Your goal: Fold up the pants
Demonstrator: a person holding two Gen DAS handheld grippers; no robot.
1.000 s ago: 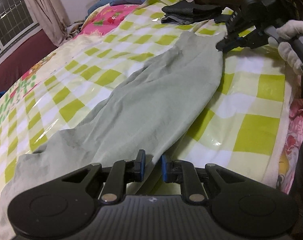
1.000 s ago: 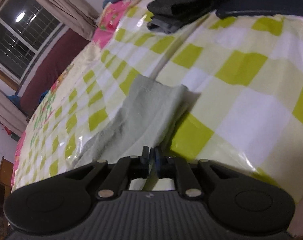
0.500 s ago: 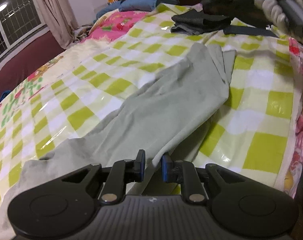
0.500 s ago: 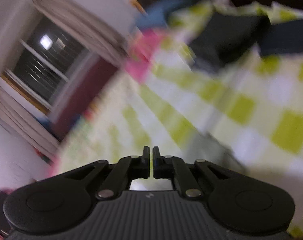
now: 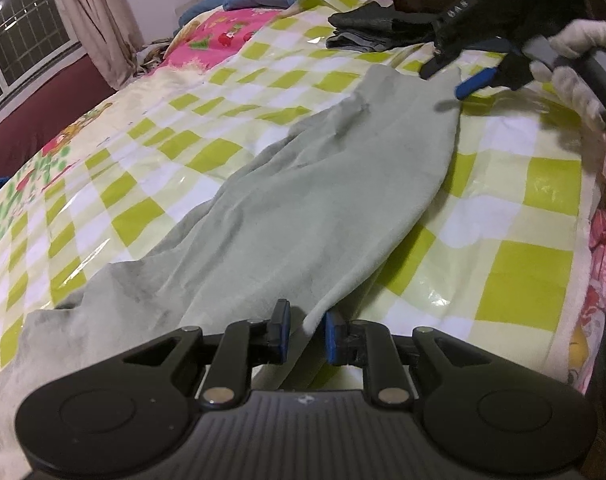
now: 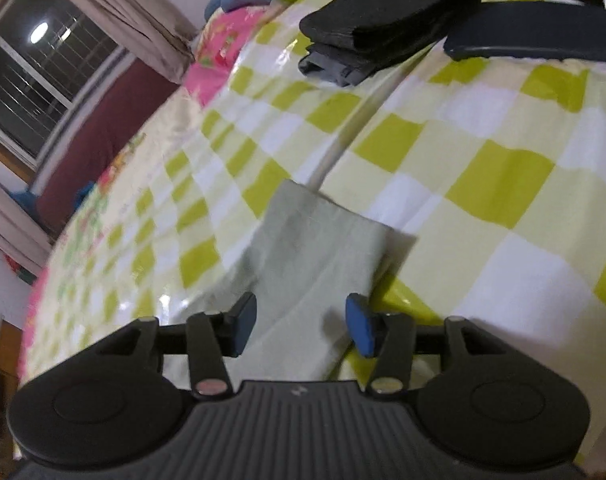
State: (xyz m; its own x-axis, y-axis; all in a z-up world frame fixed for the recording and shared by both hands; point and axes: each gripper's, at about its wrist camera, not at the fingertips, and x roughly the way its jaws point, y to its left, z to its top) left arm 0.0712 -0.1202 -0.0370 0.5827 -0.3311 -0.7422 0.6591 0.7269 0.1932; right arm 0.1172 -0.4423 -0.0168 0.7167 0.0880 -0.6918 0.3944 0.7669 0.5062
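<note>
1. The left claw (image 5: 305,330) is pinching the near edge of the pants (image 5: 303,200), which are lying on the bed (image 5: 523,280).
2. The right claw (image 6: 301,322) has just been opening over the far end; nothing is pinched.
3. Next, I think, it needs a new grip.
4. Only the left view is showing the gloved hand (image 5: 575,64).

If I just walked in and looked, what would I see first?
You'd first see the pale green pants stretched slantwise across the bed's shiny yellow-green checked cover. The left tongs sit at the near end with a fold of cloth between their blue pads, and the right tongs hang open over the far end. Beyond, near the head of the bed, lies a stack of dark folded clothes.
</note>
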